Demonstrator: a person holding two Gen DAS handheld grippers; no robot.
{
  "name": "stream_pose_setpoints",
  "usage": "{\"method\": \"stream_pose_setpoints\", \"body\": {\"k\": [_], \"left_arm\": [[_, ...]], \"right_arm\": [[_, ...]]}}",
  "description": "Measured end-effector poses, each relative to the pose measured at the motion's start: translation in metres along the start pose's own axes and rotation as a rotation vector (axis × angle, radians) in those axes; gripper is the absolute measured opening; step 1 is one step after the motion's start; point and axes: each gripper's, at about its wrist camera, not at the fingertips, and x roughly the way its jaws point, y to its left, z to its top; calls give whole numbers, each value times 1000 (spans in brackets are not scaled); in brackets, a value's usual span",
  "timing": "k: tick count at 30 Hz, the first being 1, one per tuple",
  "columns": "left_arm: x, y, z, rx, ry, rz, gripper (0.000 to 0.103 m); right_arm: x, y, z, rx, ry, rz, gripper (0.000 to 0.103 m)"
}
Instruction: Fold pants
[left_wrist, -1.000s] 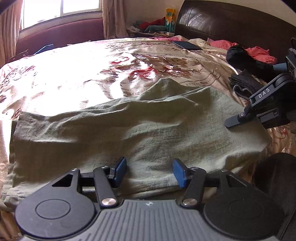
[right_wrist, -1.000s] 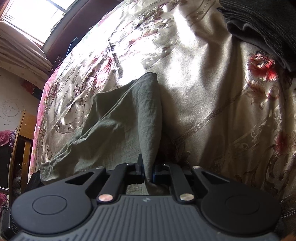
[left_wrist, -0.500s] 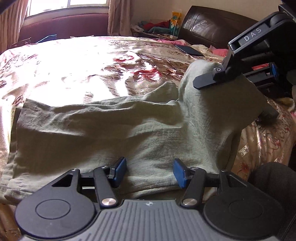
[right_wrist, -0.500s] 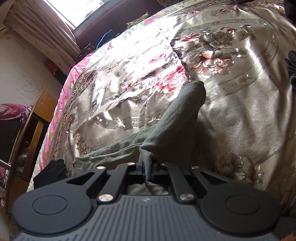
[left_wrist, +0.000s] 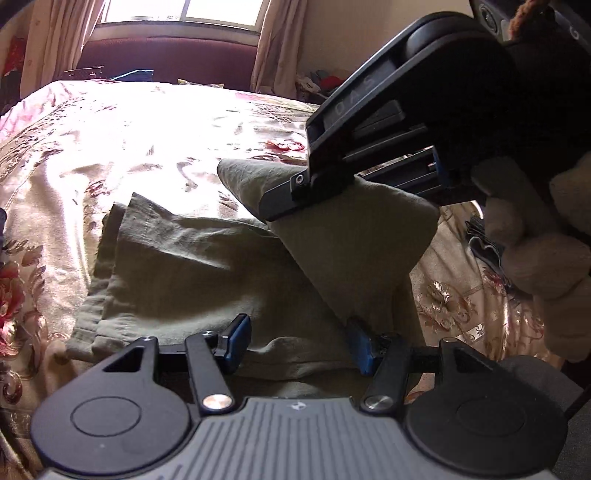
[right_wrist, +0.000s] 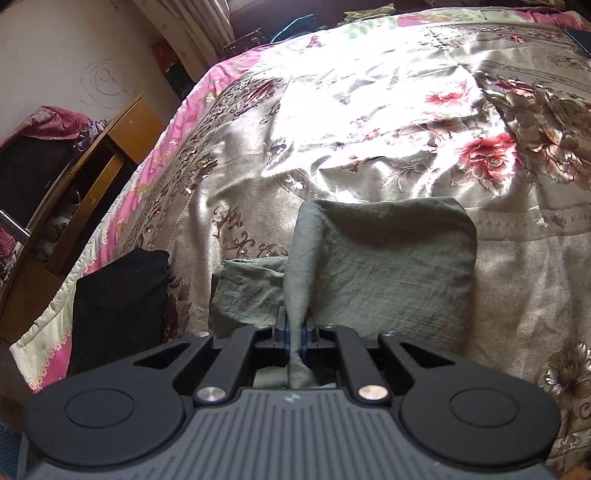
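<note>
On a floral satin bedspread (right_wrist: 369, 110), the right gripper (right_wrist: 294, 338) clamps a raised fold of the olive-green pants (left_wrist: 192, 273), lifting it over the flat half, while the left gripper (left_wrist: 297, 341), fingers spread wide, rests at the near edge.

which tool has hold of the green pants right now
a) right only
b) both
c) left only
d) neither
a: the right tool is shut on a pinched ridge of the pants, lifting that end over the rest, while the left tool is open, its blue fingertips spread apart over the cloth and gripping nothing.
</note>
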Motion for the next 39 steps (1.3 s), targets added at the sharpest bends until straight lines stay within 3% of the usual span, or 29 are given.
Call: {"method": "stream_pose_setpoints", "body": {"k": [10, 14, 22, 29, 35, 39], "left_arm": [[-38, 10, -8, -93, -92, -3, 73], [-45, 17, -10, -129, -99, -22, 73], [-71, 40, -23, -184, -81, 53, 73], [-82, 48, -29, -221, -84, 73, 73], [-81, 45, -28, -190, -71, 84, 74], [-70, 47, -23, -194, -18, 81, 74]], "right_arm": [[22, 47, 3, -80, 19, 41, 6], [18, 56, 3, -73, 26, 55, 6], [44, 74, -6, -90, 79, 74, 10], [56, 69, -10, 3, 125, 179, 12], [45, 65, 2, -59, 65, 89, 13], [55, 64, 13, -77, 80, 34, 31]]}}
